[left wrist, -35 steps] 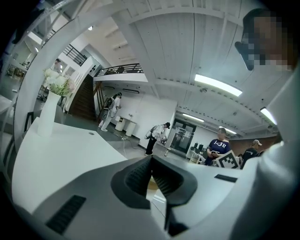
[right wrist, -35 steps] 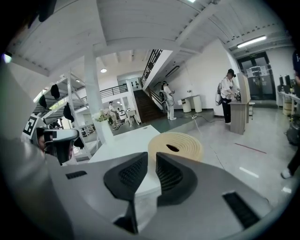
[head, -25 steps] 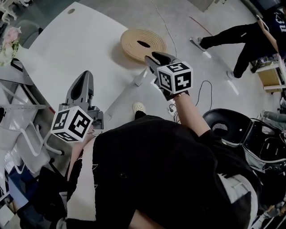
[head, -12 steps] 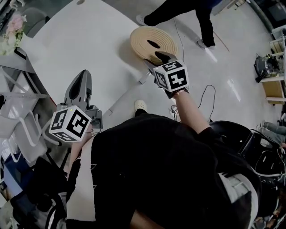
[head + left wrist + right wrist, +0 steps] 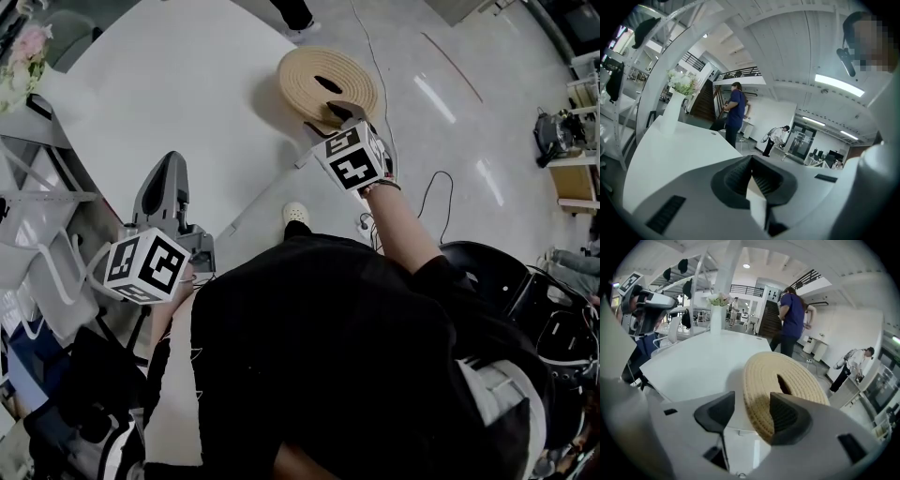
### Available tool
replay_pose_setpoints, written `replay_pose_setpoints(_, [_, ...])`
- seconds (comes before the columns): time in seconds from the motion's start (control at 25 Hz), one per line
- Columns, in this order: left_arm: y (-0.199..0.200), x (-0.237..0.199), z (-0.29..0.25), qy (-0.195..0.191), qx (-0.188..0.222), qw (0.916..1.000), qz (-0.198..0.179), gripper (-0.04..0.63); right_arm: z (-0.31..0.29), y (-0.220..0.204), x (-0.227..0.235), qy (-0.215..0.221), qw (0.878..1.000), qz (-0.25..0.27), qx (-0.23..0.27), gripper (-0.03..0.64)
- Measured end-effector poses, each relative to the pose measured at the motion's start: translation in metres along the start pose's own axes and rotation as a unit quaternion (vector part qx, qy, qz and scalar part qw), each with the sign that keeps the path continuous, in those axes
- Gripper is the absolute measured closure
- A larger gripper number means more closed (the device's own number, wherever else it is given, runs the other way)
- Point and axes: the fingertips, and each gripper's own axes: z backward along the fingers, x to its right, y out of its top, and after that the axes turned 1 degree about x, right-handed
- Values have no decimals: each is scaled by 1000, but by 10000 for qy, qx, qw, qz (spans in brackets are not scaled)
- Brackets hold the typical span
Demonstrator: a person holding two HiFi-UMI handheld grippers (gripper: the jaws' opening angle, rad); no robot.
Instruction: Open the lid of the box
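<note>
A round woven box [image 5: 326, 86] is set at the edge of a white bench [image 5: 169, 84]. The right tool [image 5: 751, 412] is released. Its jaws have just been opening, and the box's near rim is seen between them, unpressed. A square pinch on the lid's edge alone is probably best before lifting. The left tool [image 5: 751, 180], clenched and empty, is held well apart from the box.

- A white table [image 5: 169, 103] is seen across the upper left of the head view.
- 1 round woven box [image 5: 328, 84], a dark slot in its top, is set flat by the table's edge, upper centre.
- 1 white vase [image 5: 716, 319] of flowers is stood at the far end, upper left of the right gripper view.
</note>
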Motion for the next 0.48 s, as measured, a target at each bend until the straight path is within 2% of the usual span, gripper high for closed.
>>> replay_pose_setpoints(0.36, [-3,-8,14,66,51,9999,63,584,-8,-9,-2,-380,9968,683,-196,399])
replay_pose_setpoints(0.48, [-3,-7,15,28,47,10000,42,584,-12,-13,-2,-516,9914,1121,-437,417])
